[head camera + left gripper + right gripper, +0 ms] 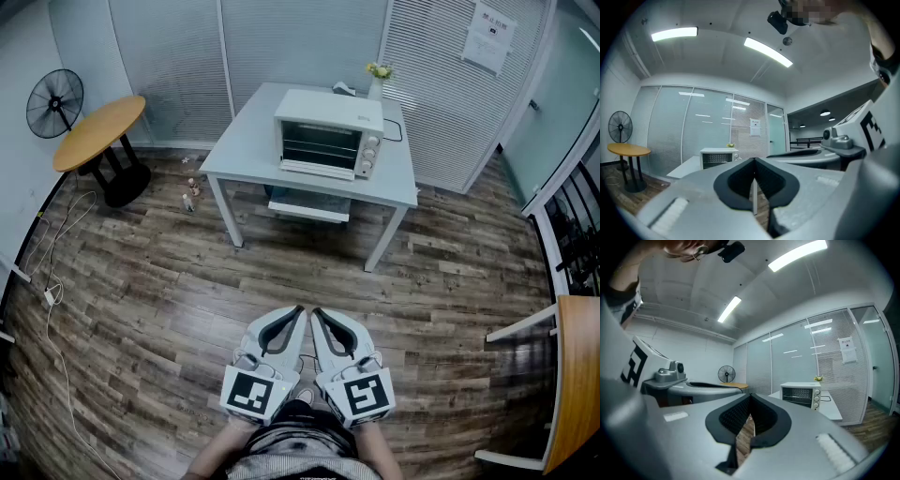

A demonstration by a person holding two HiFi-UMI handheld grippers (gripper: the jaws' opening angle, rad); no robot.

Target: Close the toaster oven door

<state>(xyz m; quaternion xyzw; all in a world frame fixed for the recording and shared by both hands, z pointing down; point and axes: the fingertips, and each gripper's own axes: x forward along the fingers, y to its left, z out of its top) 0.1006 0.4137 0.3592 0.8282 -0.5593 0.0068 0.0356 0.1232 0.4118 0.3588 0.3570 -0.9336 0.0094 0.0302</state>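
Note:
A white toaster oven (328, 134) stands on a white table (246, 141) across the room; its door looks folded down as a pale slab (317, 170) under the open front, with the racks visible. The oven is small and distant in the left gripper view (717, 157) and in the right gripper view (800, 394). My left gripper (298, 311) and right gripper (317, 313) are side by side close to the person's body, far from the table. Both are shut with nothing between the pads, as the left gripper view (753, 161) and the right gripper view (749, 401) show.
A round wooden table (98, 131) and a standing fan (54, 103) are at the far left. A cable (56, 281) trails over the wooden floor. A flower vase (378, 80) sits behind the oven. A wooden desk (572, 375) is at the right edge.

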